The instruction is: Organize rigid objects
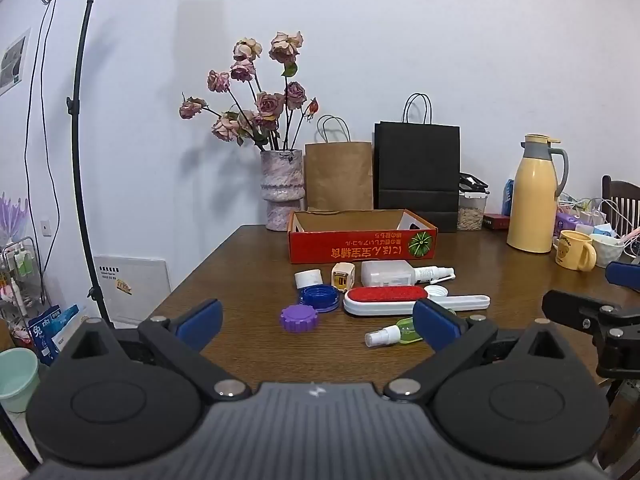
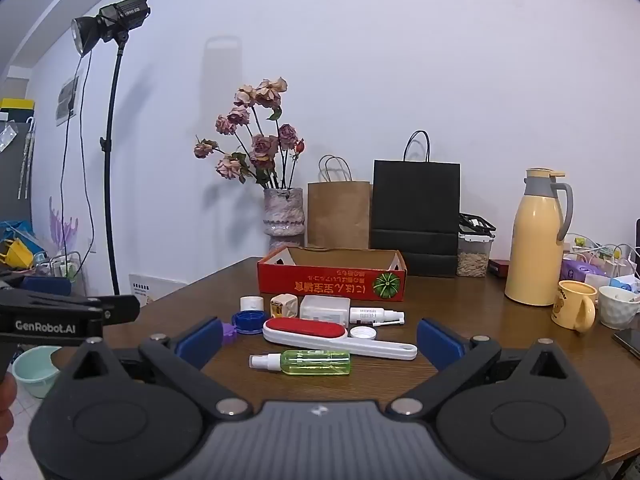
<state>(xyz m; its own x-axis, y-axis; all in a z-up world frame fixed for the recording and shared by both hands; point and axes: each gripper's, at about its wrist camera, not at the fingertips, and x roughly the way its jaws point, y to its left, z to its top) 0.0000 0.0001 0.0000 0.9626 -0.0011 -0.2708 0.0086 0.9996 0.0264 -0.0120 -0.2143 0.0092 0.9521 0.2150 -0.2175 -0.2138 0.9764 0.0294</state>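
Hovering: left gripper [image 1: 318,322] and right gripper [image 2: 318,342] both sit low over the near edge of the table [image 1: 248,248], jaws spread wide, nothing between the pads.
Task items: a loose cluster on the wood just in front of the red box [image 1: 362,240] — none is in the box yet, so sorting looks unstarted.
Nearest item: green spray bottle [image 2: 306,362], lying on its side, closest to the right gripper.
Risk, rolling: the bottle is round and lying flat — a pinch off its middle would likely spin or squirt it away toward the table edge.
Risk, crowding: lint brush [image 2: 320,334] lies just behind the bottle, with a white cap [image 2: 363,333] touching or nearly touching its handle; a deep reach would probably nudge both.
Risk, small parts: purple cap [image 1: 299,318] and blue lid [image 1: 319,298] are low and flat — wide jaws may slide over them or push them along.
Risk, grippers: the two tools are close side by side; reaching for one item together could knock them.
Surroundings: vase of dried roses [image 1: 281,188], brown bag [image 1: 338,176] and black bag [image 1: 416,172] stand behind the box; yellow jug [image 1: 534,196] and yellow mug [image 1: 574,250] to the right.
Obstruction: nothing blocks the box's open top from the front.
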